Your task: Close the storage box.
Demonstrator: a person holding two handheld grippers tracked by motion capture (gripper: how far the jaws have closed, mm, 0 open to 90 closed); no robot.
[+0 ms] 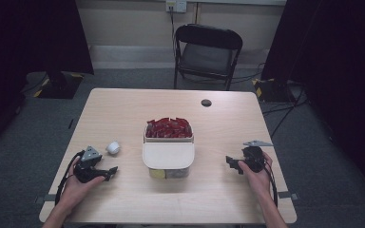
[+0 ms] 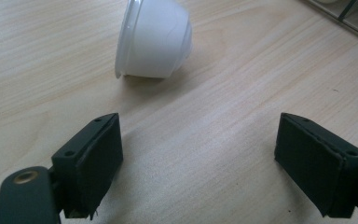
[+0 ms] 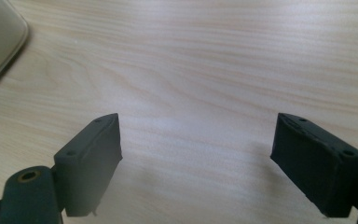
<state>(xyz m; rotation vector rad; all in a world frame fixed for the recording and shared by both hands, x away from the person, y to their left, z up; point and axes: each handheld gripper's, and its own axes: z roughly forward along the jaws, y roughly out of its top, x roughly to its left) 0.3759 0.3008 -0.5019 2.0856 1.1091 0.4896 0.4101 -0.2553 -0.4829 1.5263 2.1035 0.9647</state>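
Note:
A small white cup (image 1: 113, 147) lies on its side on the wooden table (image 1: 123, 114), left of a divided container (image 1: 168, 161). The container's far compartment holds red packets (image 1: 168, 128), and a cream lid (image 1: 168, 155) covers its middle. My left gripper (image 1: 111, 173) rests near the front left, open and empty. The white cup (image 2: 153, 39) lies a little beyond its fingertips (image 2: 95, 154). At the front right my right gripper (image 1: 231, 164) points toward the container, open with bare table between its pads (image 3: 93, 156). The lid's corner (image 3: 0, 39) is at the upper left there.
A black folding chair (image 1: 206, 52) stands beyond the table's far edge. A dark round grommet (image 1: 206, 102) is set in the tabletop near that edge. Dark curtains hang at both sides, and cables run over the grey floor at right.

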